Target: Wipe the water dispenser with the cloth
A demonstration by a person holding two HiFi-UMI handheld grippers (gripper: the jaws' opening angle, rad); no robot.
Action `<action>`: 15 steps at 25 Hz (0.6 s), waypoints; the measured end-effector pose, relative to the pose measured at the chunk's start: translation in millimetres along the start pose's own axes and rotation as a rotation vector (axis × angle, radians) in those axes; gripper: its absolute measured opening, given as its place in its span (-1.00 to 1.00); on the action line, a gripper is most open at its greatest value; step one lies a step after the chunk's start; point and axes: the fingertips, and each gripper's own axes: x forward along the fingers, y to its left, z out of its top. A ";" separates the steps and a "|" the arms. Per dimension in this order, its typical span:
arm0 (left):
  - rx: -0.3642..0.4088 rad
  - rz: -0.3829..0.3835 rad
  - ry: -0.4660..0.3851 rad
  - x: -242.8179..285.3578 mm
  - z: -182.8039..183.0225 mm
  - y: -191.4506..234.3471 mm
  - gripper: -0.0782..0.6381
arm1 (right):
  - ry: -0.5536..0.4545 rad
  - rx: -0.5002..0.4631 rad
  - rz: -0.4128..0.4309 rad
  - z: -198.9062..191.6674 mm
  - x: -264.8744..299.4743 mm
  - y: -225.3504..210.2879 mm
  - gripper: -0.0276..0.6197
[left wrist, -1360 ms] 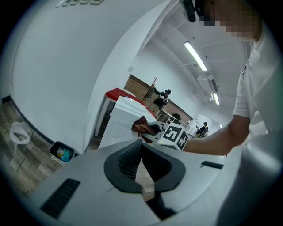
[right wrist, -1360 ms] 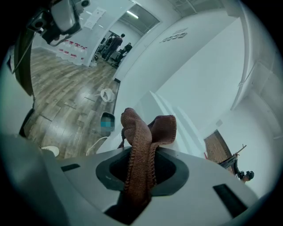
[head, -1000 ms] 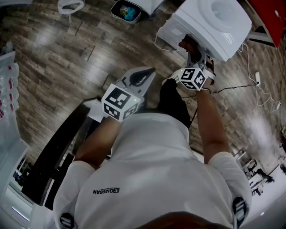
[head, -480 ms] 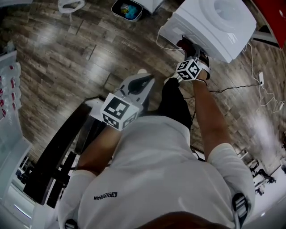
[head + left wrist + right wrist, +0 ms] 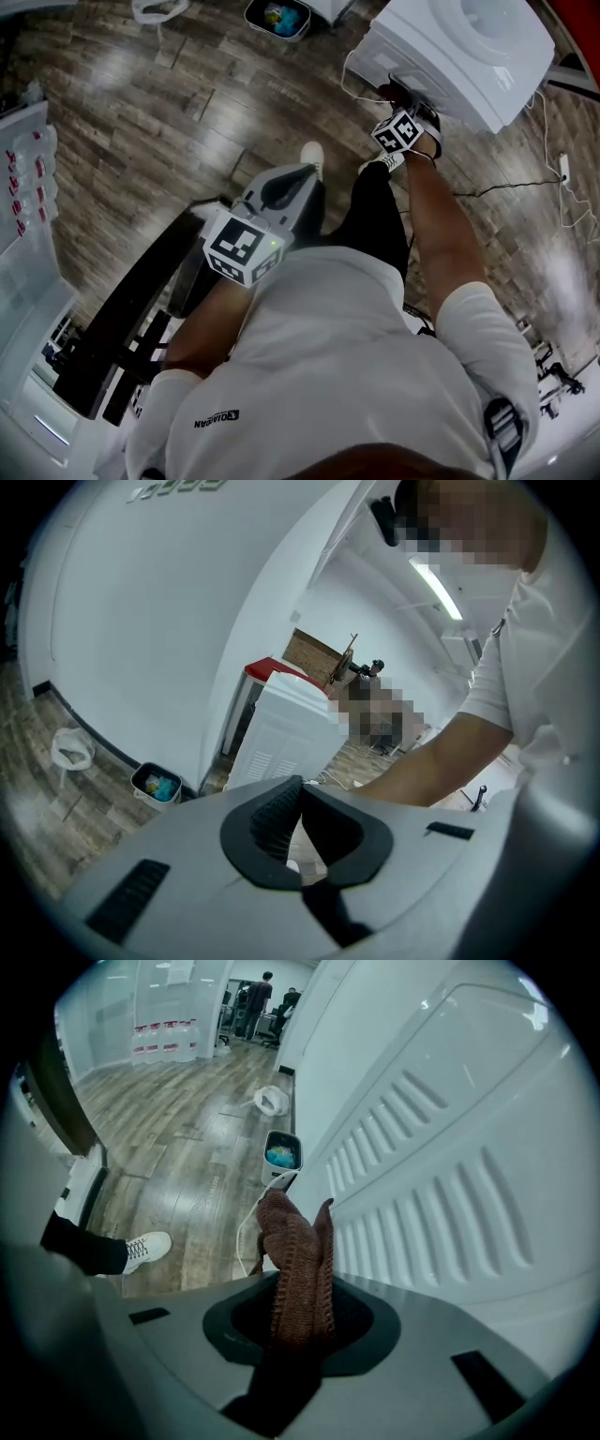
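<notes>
The white water dispenser (image 5: 459,56) stands on the wood floor at the top right of the head view; its ribbed side panel (image 5: 450,1176) fills the right gripper view. My right gripper (image 5: 398,103) is shut on a brown knitted cloth (image 5: 298,1269), which sticks up from the jaws right beside that panel. My left gripper (image 5: 281,192) hangs lower, in front of the person's body, away from the dispenser (image 5: 286,733). Its jaws stand shut with nothing between them.
A small bin (image 5: 277,17) with coloured rubbish sits on the floor left of the dispenser. A white cable (image 5: 246,1218) trails down beside the dispenser. A black cable and power strip (image 5: 562,169) lie to its right. A dark bench (image 5: 122,319) runs along the lower left.
My right gripper with the cloth has moved up along the dispenser's side. My left gripper has dropped lower and closer to the body.
</notes>
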 end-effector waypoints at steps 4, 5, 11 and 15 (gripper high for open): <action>0.005 0.016 0.008 -7.9 -4.5 0.0 -0.79 | 0.021 -0.005 0.008 -5.1 9.5 4.5 -0.65; 0.004 0.019 0.009 -8.9 -5.0 0.6 -0.79 | 0.022 -0.008 0.009 -5.2 9.5 4.1 -0.65; 0.000 0.029 -0.014 -13.5 6.1 3.6 -0.79 | -0.051 0.035 0.054 5.2 -17.2 6.1 -0.65; 0.045 -0.015 -0.061 -10.7 31.8 0.0 -0.79 | -0.136 0.092 0.019 15.4 -67.6 -10.2 -0.65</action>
